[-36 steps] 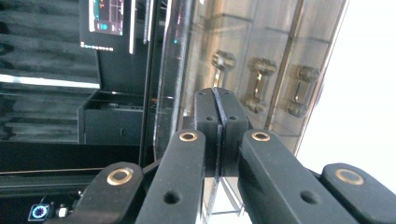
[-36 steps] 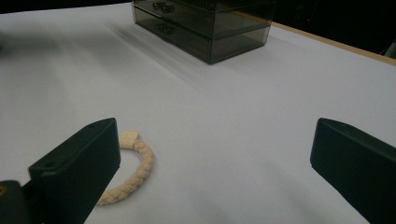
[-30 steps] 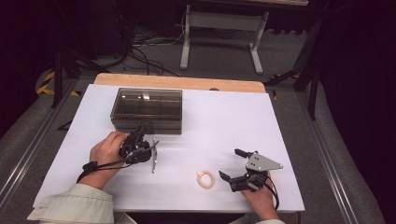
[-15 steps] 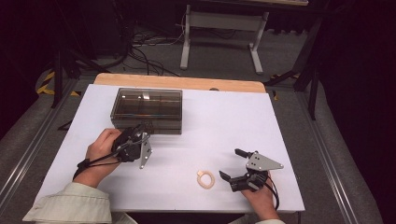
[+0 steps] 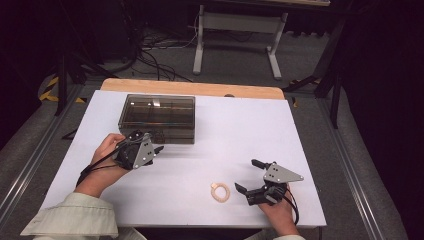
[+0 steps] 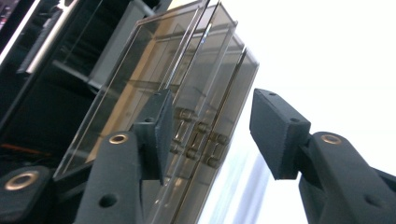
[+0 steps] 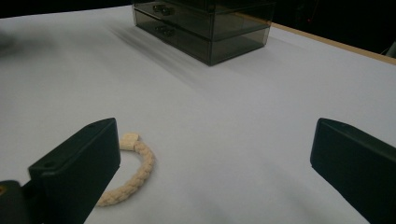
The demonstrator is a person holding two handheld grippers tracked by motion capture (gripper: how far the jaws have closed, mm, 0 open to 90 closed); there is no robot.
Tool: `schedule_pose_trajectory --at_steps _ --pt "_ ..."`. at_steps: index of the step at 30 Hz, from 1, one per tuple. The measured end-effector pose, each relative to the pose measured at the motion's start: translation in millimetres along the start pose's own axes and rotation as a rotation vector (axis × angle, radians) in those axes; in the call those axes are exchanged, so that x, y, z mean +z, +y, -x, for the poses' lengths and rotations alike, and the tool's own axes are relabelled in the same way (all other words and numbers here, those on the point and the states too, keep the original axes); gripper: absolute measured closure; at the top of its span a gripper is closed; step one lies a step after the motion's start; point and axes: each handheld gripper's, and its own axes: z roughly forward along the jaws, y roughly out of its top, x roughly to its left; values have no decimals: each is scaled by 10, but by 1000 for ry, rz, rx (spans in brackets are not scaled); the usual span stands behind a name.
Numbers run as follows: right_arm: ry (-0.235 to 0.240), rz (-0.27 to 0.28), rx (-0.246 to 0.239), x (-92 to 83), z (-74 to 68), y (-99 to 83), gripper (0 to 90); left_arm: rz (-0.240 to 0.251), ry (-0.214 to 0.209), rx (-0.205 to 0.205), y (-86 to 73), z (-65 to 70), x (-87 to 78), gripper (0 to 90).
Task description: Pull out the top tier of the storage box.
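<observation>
A smoky see-through drawer box [image 5: 157, 116] stands at the back left of the white table [image 5: 240, 130]. My left gripper [image 5: 155, 149] hovers just in front of it, tilted. In the left gripper view my left gripper [image 6: 217, 133] faces the box [image 6: 187, 93] and its small metal drawer handles [image 6: 196, 140]; its jaws have just been opening and nothing is between the pads. A cream rope ring [image 5: 220, 192] lies near the front edge. My right gripper [image 5: 246, 175] rests open just right of it. The ring [image 7: 133, 168] lies by the left finger in the right gripper view.
A wooden strip [image 5: 190, 89] runs along the table's far edge. Beyond it are a metal stand [image 5: 235, 25] and cables on the floor. In the right gripper view the box [image 7: 205, 23] stands far off across bare table.
My left gripper has risen and shifted toward the box's front, and its jaws have spread apart. The right gripper and the rope ring have stayed where they were.
</observation>
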Motion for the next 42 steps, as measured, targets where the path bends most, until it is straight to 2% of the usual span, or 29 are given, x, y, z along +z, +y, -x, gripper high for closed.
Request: schedule_pose_trajectory --at_steps 2,3,5,8,14,16,17,19,22,25,29,32,42 --pt "-1 0 0 0 -1 0 22 14 -28 -40 -5 -27 -7 466" --pt "0 0 -1 0 -1 0 22 18 -40 -47 -7 -54 -13 466" --pt "0 0 -1 1 -2 0 22 36 -84 -86 -16 -100 -22 454" --pt "1 0 -1 1 -2 0 22 53 -119 -144 -29 -158 -38 449" --pt "3 0 -2 2 -4 1 22 116 -238 -242 -59 -307 -61 455" --pt "4 0 -1 2 -4 1 22 133 -301 -294 -70 -363 -60 447" --pt "3 -2 -2 2 -4 1 22 137 -324 -307 -72 -389 -59 439" --pt "5 0 -1 3 -6 1 22 142 -346 -313 -69 -428 -57 434" --pt "4 -1 -2 2 -6 1 22 130 -366 -297 -46 -485 -40 414" --pt "7 -1 -1 4 -6 1 22 98 -383 -280 -21 -543 -1 392" --pt "8 0 -1 4 -6 1 22 53 -396 -255 -4 -623 71 417" --pt "11 1 -3 3 -7 2 22 12 -399 -231 9 -668 147 438" --pt "15 1 -3 7 -9 2 22 -71 -385 -182 22 -719 306 469"
